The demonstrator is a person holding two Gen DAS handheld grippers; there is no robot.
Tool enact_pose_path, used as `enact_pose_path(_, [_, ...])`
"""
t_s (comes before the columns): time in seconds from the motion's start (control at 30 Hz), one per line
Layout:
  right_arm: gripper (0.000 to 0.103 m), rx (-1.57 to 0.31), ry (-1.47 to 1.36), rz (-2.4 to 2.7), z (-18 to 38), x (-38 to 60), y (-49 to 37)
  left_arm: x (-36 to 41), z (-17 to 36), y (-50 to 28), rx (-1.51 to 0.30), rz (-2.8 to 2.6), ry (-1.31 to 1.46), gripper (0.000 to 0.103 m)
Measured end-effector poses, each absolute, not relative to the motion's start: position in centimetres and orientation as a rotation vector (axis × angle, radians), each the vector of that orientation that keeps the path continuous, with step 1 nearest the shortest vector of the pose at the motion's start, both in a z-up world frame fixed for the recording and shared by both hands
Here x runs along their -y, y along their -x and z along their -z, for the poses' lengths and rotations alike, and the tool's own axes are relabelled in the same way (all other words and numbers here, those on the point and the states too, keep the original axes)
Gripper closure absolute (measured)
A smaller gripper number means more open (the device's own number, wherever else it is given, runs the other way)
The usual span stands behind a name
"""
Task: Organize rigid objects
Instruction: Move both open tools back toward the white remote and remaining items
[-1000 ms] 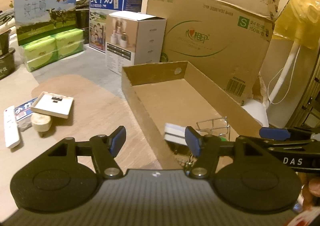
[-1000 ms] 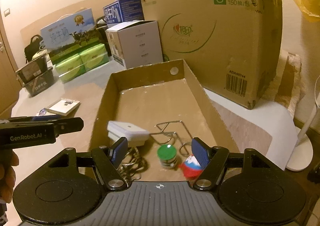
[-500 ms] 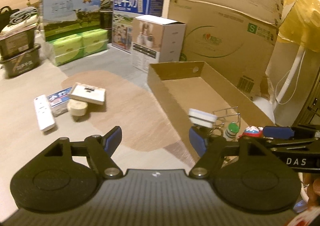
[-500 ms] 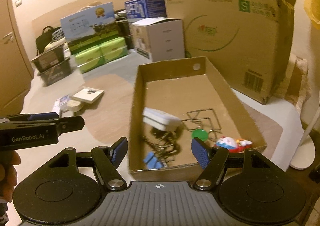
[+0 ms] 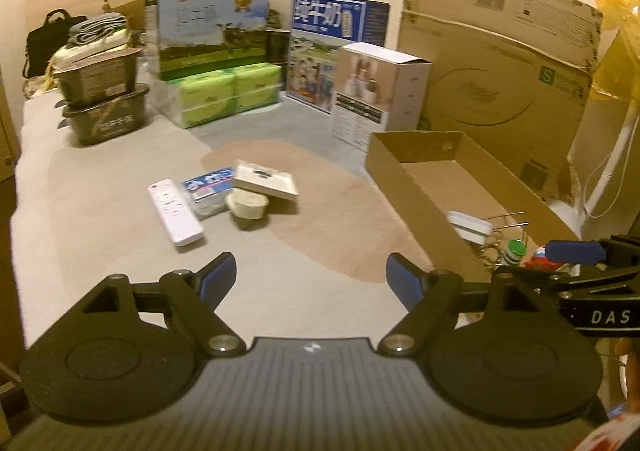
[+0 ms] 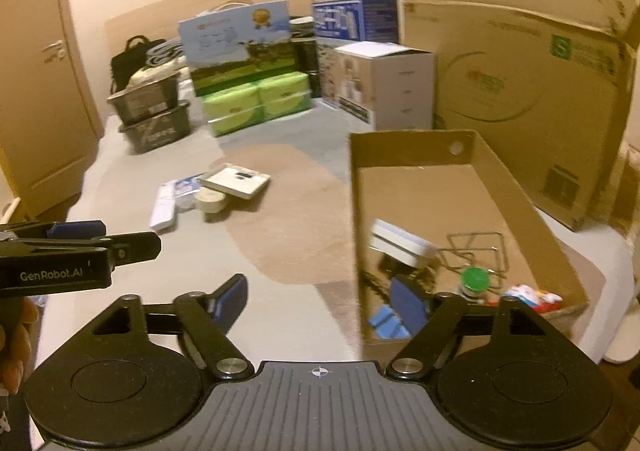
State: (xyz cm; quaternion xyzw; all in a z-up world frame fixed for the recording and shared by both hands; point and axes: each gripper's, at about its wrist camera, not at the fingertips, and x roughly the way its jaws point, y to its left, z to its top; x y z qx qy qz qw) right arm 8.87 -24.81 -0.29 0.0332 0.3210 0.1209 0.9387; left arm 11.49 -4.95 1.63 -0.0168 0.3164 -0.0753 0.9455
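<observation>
- Four loose items, a white remote (image 5: pixel 175 212), a blue packet (image 5: pixel 207 187), a tape roll (image 5: pixel 247 204) and a flat white box (image 5: pixel 265 181), cluster left of the cardboard tray (image 5: pixel 404 187), well apart from it.
- Left claw (image 5: pixel 311 278) and right claw (image 6: pixel 320 301) have just been opening; both are wide and empty.
- Best approach, I judge: straddle one item squarely before closing.

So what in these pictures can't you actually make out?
- Small blue thing in the cardboard tray: right wrist view, the right claw partly covers it.
- Wire rack: left wrist view, mostly behind the tray's near wall.
- Print on the flat white box: too small and blurred, both views.
</observation>
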Motion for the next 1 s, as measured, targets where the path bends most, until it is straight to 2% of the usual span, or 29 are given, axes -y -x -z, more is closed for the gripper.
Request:
enact_pose_path(0.43, [0.009, -0.642, -0.021, -0.325, -0.1, 19.7, -9.1, -0.2, -1.9, -9.9, -0.645, 0.063, 0.040, 0.004])
enact_pose_path(0.7, [0.008, -0.641, -0.001, -0.353, -0.1, 16.9, -9.9, -3.1, -1.4, -9.8, -0.659, 0.025, 0.062, 0.000])
enact_pose_path(1.0, [0.008, -0.648, 0.017, -0.368, 0.4, 14.0, -11.5, -6.3, -0.9, -10.5, -0.665, -0.028, 0.093, 0.000])
